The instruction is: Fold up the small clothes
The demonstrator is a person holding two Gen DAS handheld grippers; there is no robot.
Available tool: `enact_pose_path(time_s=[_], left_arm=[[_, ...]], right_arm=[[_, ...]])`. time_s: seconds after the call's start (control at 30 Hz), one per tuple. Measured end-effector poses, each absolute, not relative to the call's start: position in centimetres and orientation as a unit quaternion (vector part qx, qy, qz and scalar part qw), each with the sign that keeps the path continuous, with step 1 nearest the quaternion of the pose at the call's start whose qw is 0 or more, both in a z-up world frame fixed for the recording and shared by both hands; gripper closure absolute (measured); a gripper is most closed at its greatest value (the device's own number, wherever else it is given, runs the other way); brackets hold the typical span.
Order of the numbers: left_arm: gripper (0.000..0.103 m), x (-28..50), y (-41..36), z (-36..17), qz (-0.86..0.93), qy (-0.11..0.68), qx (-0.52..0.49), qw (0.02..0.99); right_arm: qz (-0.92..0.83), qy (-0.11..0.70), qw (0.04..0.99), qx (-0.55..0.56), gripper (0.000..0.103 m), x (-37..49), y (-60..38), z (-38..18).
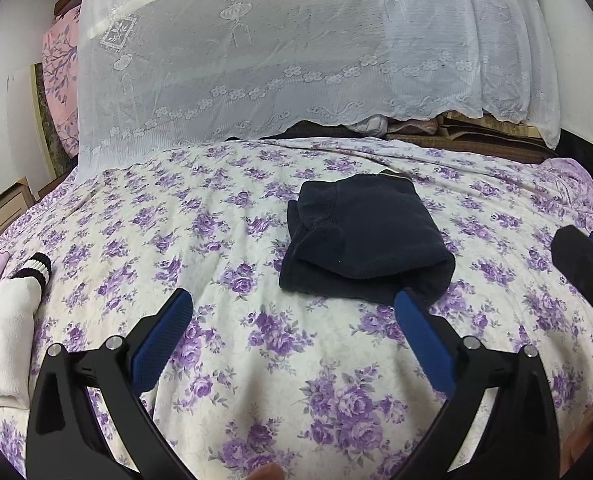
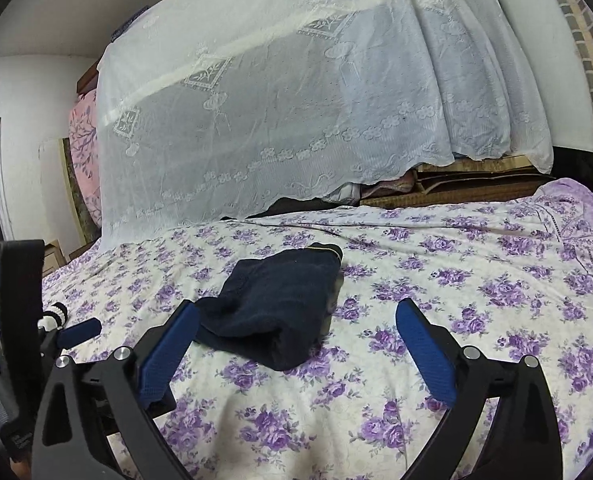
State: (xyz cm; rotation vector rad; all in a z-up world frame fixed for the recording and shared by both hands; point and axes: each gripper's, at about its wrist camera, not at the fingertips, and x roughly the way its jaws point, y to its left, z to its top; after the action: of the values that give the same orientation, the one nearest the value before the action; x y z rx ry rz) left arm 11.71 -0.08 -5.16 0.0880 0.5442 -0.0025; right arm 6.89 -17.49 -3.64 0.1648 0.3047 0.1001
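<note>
Purple-flowered bedspread [image 1: 280, 364] covers the bed, with a white lace curtain [image 1: 280, 60] hanging at twelve o'clock. On it lies a folded dark navy garment [image 1: 360, 240], free of both claws. Left claw [image 1: 296, 316] stands apart at the garment's seven o'clock; right claw [image 2: 296, 326] stands apart at its five o'clock, nothing gripped.

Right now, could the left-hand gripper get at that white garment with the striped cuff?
Probably yes. The left gripper is open and empty, and the white garment lies uncovered on the floral bedspread off to its left, with only bare bedspread between them. It would have to swing left first.
</note>
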Motion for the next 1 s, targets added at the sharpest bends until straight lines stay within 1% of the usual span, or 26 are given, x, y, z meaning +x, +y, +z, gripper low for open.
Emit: enact_pose_path(time_s=[0.4,0.6,0.8,0.9,1.0], left_arm=[[0.005,12.0,0.1,-5.4,-0.009,0.284,0.039,0.958],[0.005,11.2,0.5,-5.0,-0.011,0.281,0.029,0.959],[0.005,11.8,0.2,-4.5,0.003,0.293,0.04,0.955],[0.005,13.3,0.2,-3.2,0.004,0.312,0.05,0.949],[0.005,14.8,0.8,-1.0,0.027,0.31,0.057,0.949]], right_arm=[[0.065,0.184,0.976,0.095,0.003,7.7,-17.5,-4.4],[0.069,0.213,0.963,0.147,0.003,7.9,-18.0,-4.0],[0.022,0.232,0.96,0.158,0.003,7.9,-17.8,-2.8],[0.026,0.24,0.96,0.142,0.003,9.0,-17.2,-1.2],[0.019,0.238,0.964,0.117,0.003,10.3,-16.7,0.9]])
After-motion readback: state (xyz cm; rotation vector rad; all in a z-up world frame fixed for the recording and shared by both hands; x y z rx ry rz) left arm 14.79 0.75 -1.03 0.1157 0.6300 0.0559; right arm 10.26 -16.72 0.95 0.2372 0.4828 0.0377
